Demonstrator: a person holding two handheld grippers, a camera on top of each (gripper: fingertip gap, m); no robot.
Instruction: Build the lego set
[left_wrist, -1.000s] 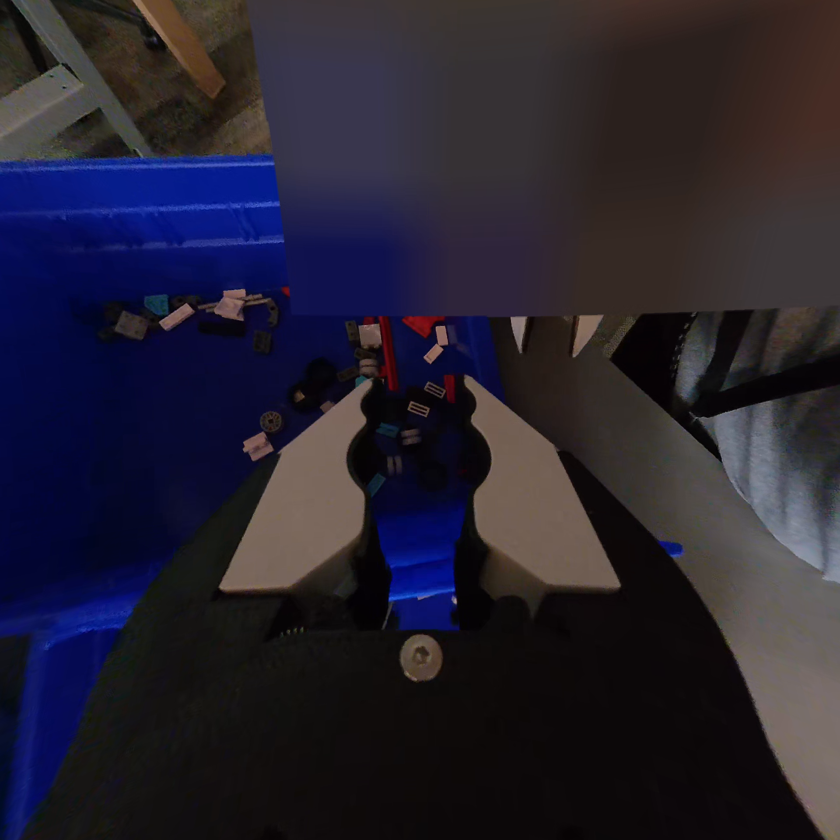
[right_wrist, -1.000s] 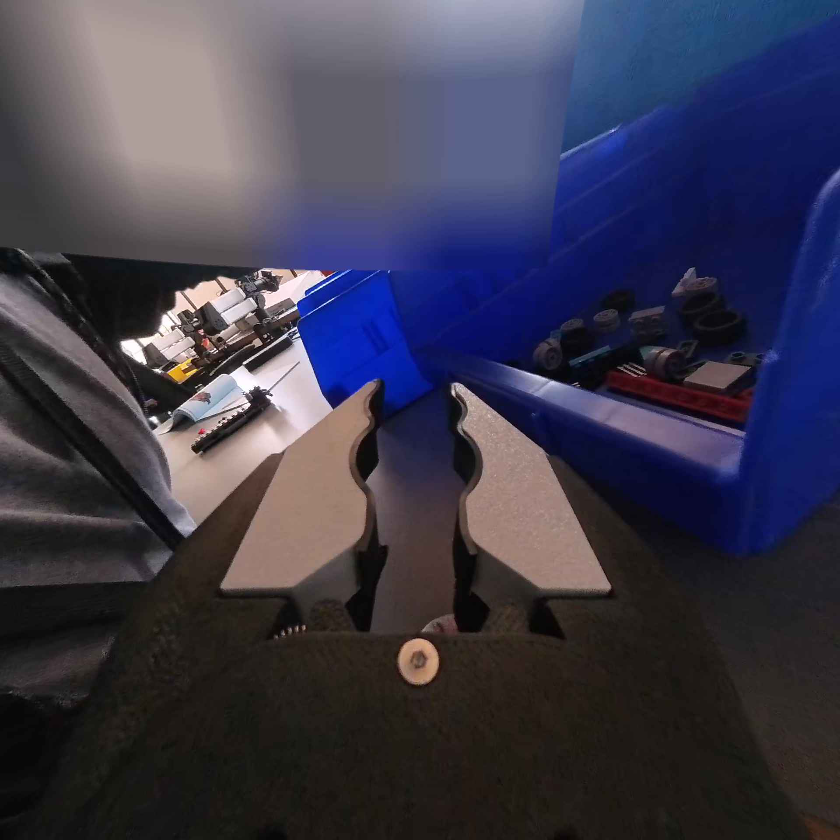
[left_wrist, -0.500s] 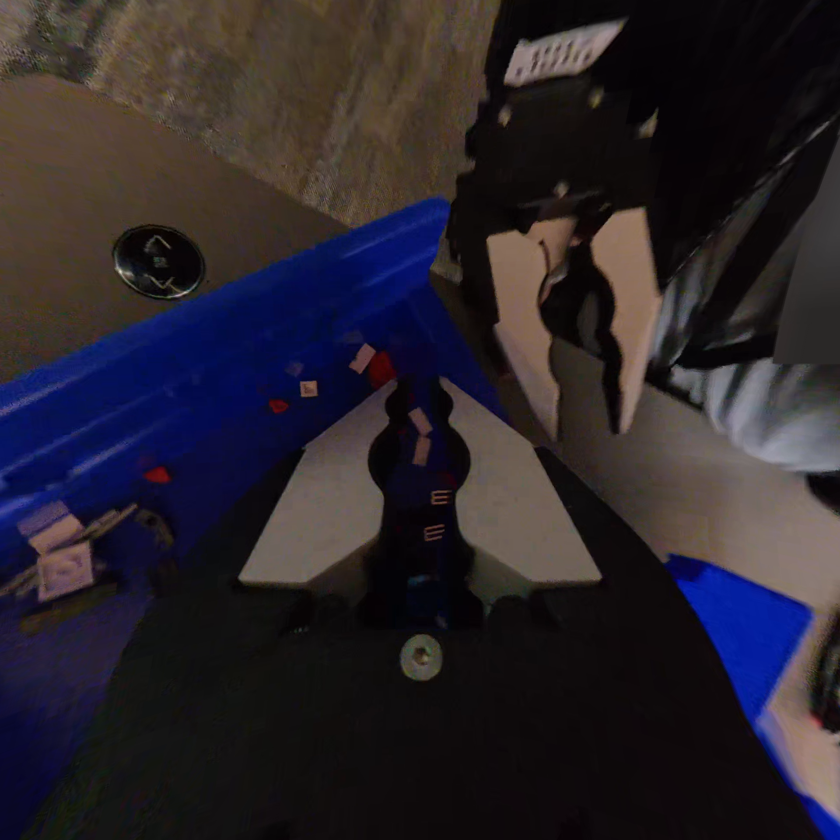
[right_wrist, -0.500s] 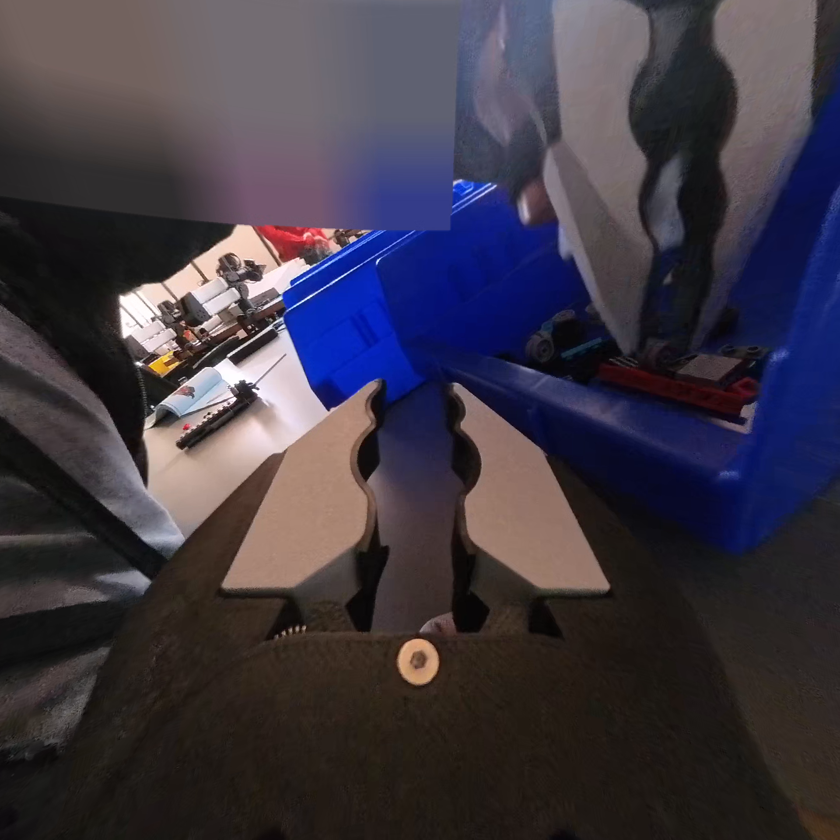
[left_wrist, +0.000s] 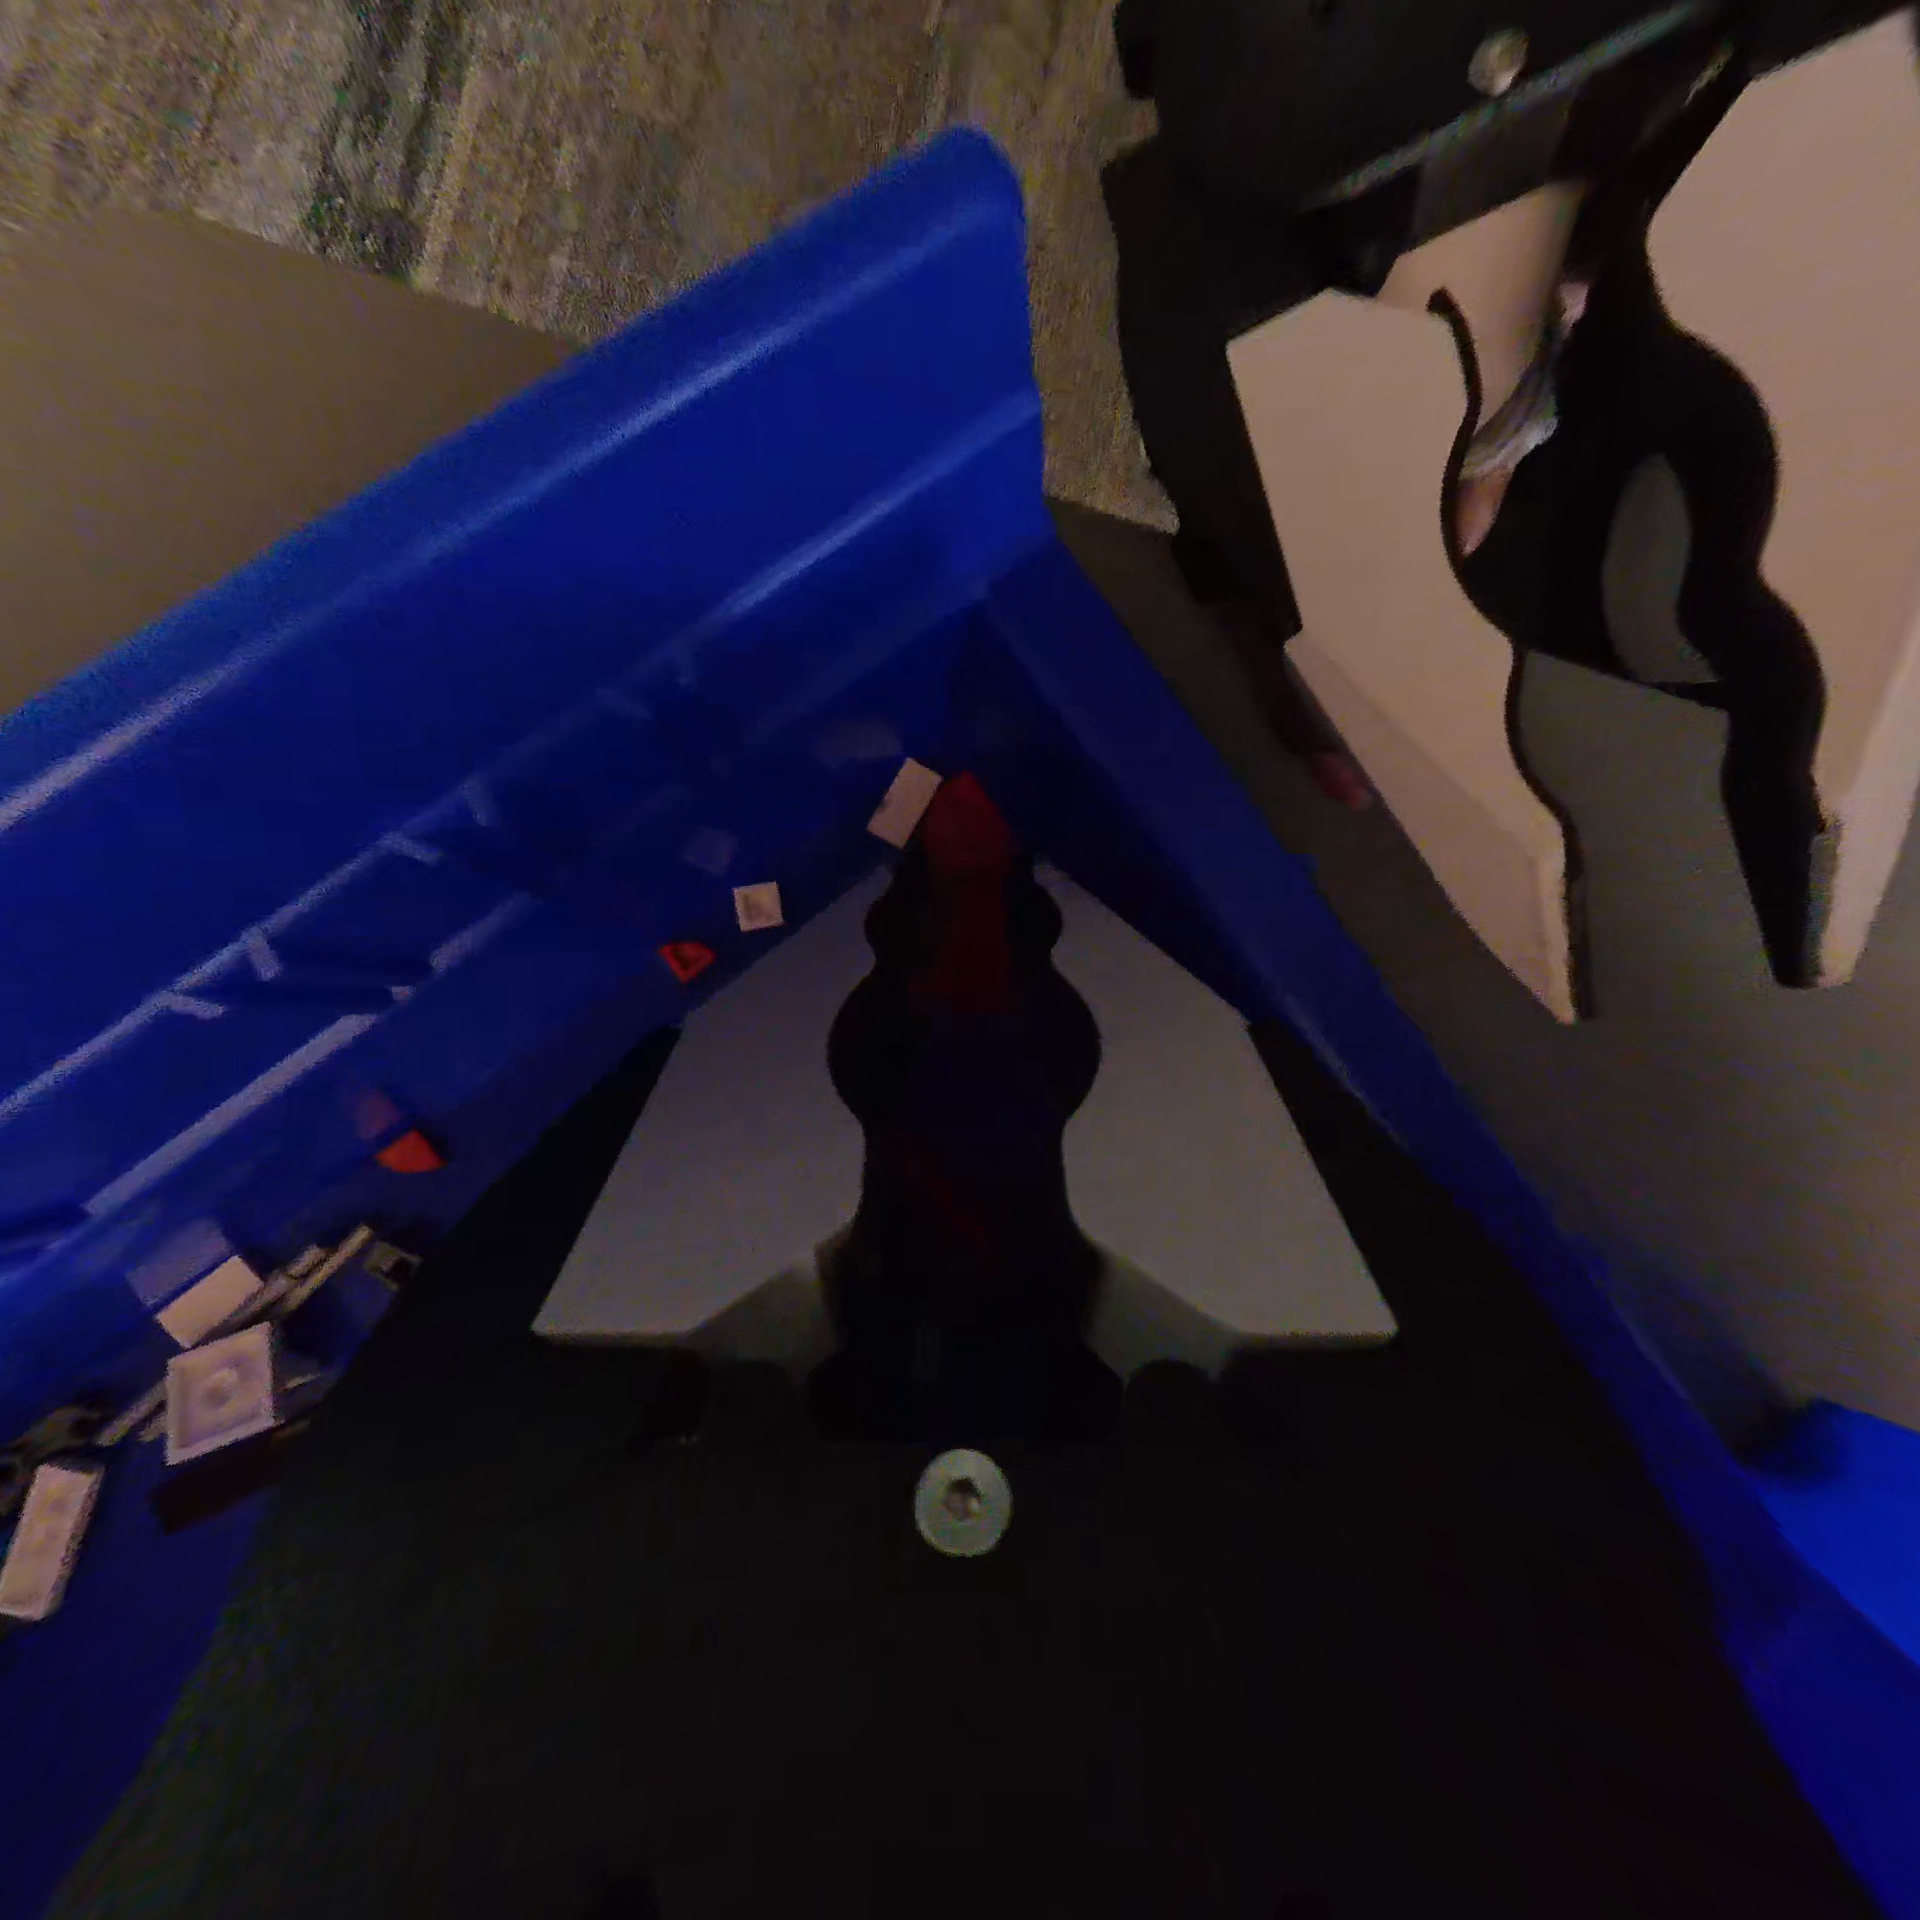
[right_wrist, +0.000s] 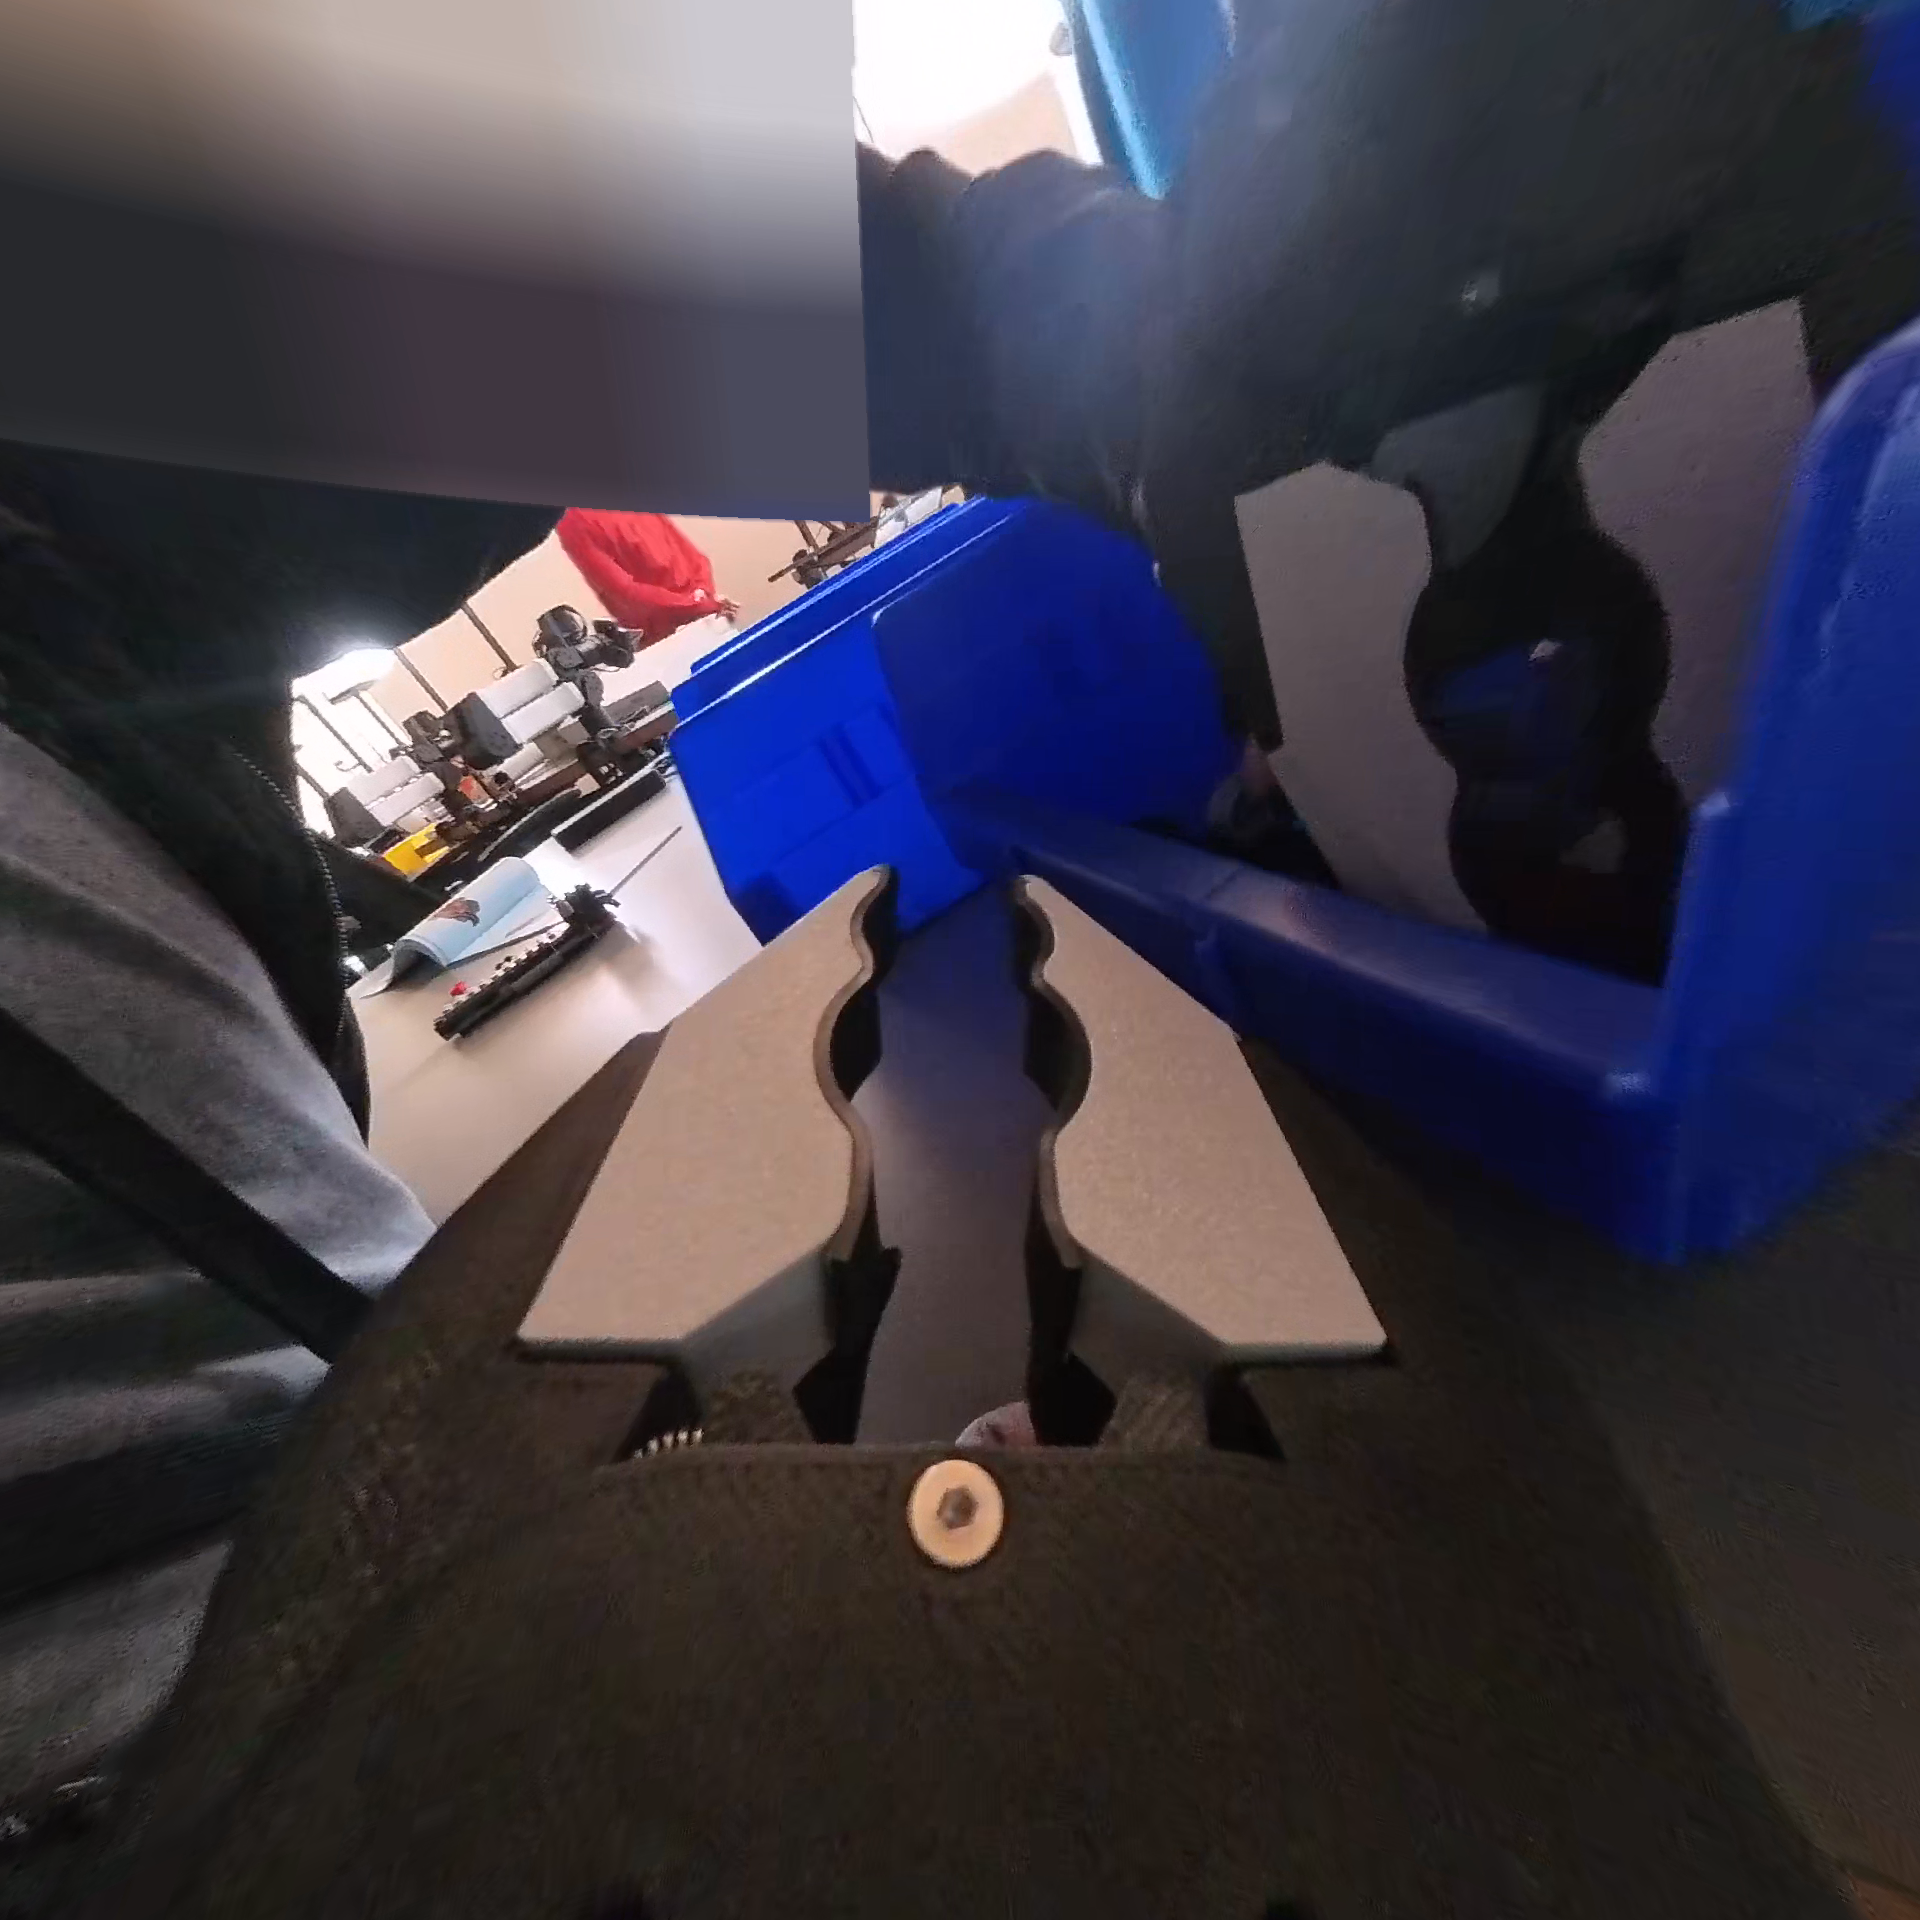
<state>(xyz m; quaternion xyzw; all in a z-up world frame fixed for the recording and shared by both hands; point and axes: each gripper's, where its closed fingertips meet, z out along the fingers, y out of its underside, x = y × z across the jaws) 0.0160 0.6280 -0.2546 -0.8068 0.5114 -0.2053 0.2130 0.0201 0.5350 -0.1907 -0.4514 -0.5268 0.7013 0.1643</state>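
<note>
My left gripper is down inside a blue bin, pointing into its far corner. Its jaws stand apart, with a long red piece showing in the gap. I cannot tell whether they touch it. Small white pieces and red pieces lie along the bin wall, and white plates lie at the left. My right gripper is open and empty over the table, just outside the bin. It also shows in the left wrist view. The left gripper's fingers reach into the bin, their tips hidden by its front wall.
A second blue bin stands just beyond the first. A booklet and a black built assembly lie on the grey table at the left. A person's grey sleeve is close on the left. Another blue bin's edge shows at the lower right.
My left gripper has swung from the bin's middle into its far corner and gone lower. Its jaws are a little narrower than a second ago. The right gripper has barely moved.
</note>
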